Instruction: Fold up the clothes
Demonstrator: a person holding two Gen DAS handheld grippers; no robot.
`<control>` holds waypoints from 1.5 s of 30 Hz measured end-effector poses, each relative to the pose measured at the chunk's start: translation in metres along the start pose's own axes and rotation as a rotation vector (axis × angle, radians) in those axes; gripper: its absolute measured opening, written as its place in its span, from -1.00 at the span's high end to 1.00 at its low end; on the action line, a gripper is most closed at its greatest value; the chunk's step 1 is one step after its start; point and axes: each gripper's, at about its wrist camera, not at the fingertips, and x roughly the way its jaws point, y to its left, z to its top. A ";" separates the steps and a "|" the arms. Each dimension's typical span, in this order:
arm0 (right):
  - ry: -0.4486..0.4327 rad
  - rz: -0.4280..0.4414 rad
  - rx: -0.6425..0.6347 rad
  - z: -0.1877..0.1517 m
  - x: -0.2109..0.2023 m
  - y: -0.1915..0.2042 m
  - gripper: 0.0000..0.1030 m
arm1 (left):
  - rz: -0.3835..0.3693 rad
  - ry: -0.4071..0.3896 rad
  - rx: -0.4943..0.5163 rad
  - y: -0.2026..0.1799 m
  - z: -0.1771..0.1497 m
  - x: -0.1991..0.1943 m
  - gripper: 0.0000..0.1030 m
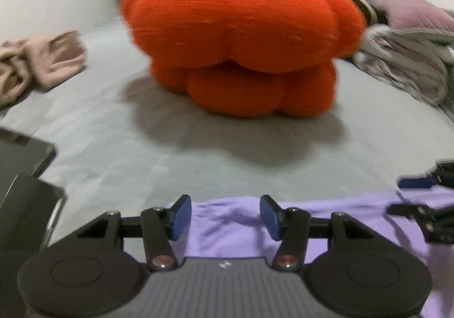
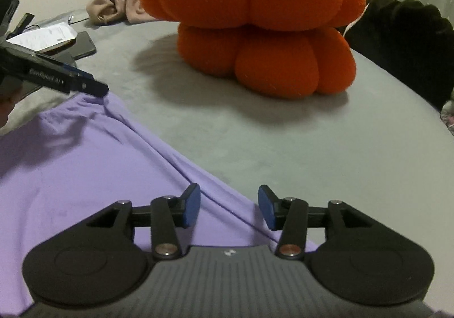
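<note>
Shirt: the purple shirt [image 2: 85,164] lies flat on the grey bed [image 2: 283,147], spread for folding.
Left tongs [image 1: 225,217]: mine, half open over the shirt's edge, gripping nothing.
Right tongs [image 2: 229,210]: half open above its hem, empty.
Pumpkin cushion [image 2: 255,20]: well behind, clear of my work.

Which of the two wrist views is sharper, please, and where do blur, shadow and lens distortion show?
Right wrist view: sharper; the orange plush pumpkin shows its knit and casts a soft shadow toward the left on the grey bed cover. Left wrist view: motion blur smears the pumpkin's edges and the beige cloth. Both views: fisheye bending curves the bed's far edge, and the corners go dark.
</note>
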 end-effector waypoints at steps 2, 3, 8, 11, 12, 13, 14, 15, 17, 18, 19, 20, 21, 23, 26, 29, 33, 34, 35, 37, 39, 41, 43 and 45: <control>-0.003 -0.014 -0.043 -0.001 0.000 0.006 0.03 | -0.027 0.015 0.037 -0.010 -0.002 0.004 -0.06; 0.003 -0.027 -0.058 0.000 0.003 0.008 0.03 | -0.037 0.026 0.047 -0.014 -0.003 0.007 -0.06; 0.054 -0.052 -0.114 0.007 0.024 0.010 0.16 | 0.016 0.026 0.109 -0.025 -0.011 0.020 -0.07; 0.055 -0.085 -0.132 0.013 0.031 0.005 0.16 | 0.038 0.016 0.054 -0.019 -0.007 0.022 -0.07; 0.057 -0.100 -0.121 0.015 0.034 0.002 0.16 | 0.050 0.014 0.039 -0.017 -0.006 0.023 -0.06; 0.059 -0.110 -0.111 0.016 0.036 -0.001 0.16 | 0.057 0.014 0.034 -0.016 -0.005 0.023 -0.06; 0.062 -0.110 -0.105 0.016 0.039 -0.003 0.16 | 0.056 0.013 0.037 -0.017 -0.005 0.023 -0.06; 0.062 -0.109 -0.106 0.015 0.042 -0.004 0.16 | 0.052 0.011 0.041 -0.018 -0.006 0.022 -0.06; 0.058 -0.116 -0.113 0.016 0.045 -0.004 0.17 | 0.041 0.004 0.050 -0.020 -0.005 0.020 -0.06; 0.057 -0.126 -0.116 0.016 0.046 -0.004 0.17 | 0.034 0.000 0.055 -0.021 -0.005 0.019 -0.06; 0.058 -0.146 -0.115 0.017 0.047 -0.004 0.17 | 0.027 -0.002 0.059 -0.022 -0.005 0.019 -0.07; 0.060 -0.161 -0.115 0.018 0.048 -0.005 0.17 | 0.026 -0.002 0.064 -0.023 -0.005 0.019 -0.07; 0.061 -0.162 -0.113 0.017 0.050 -0.006 0.17 | 0.036 0.002 0.069 -0.023 -0.005 0.022 -0.07; 0.055 -0.161 -0.106 0.016 0.050 -0.006 0.17 | 0.070 0.019 0.073 -0.023 -0.006 0.029 -0.09; 0.047 -0.163 -0.089 0.015 0.049 -0.007 0.17 | 0.082 0.021 0.033 -0.020 -0.004 0.031 -0.11; 0.041 -0.184 -0.049 0.018 0.049 -0.012 0.17 | 0.096 0.018 0.018 -0.020 -0.003 0.032 -0.11; -0.020 -0.223 0.035 0.016 0.019 -0.025 0.11 | 0.099 0.016 0.019 -0.020 -0.005 0.032 -0.11; -0.042 -0.216 0.067 0.012 0.003 -0.032 0.11 | 0.099 0.016 0.016 -0.019 -0.005 0.032 -0.11; -0.054 -0.213 0.097 0.005 -0.015 -0.041 0.11 | 0.099 0.016 0.014 -0.019 -0.005 0.032 -0.11; -0.052 -0.227 0.154 -0.019 -0.051 -0.064 0.11 | 0.100 0.017 0.012 -0.020 -0.004 0.032 -0.11; -0.033 -0.246 0.213 -0.050 -0.086 -0.090 0.11 | 0.104 0.017 0.012 -0.021 -0.004 0.032 -0.11; 0.012 -0.255 0.295 -0.088 -0.120 -0.121 0.10 | 0.107 0.015 0.012 -0.022 -0.004 0.033 -0.11; 0.067 -0.255 0.398 -0.125 -0.144 -0.152 0.10 | 0.113 0.009 0.013 -0.023 -0.005 0.034 -0.13; 0.101 -0.274 0.490 -0.153 -0.152 -0.177 0.10 | 0.122 0.003 0.025 -0.025 -0.006 0.035 -0.14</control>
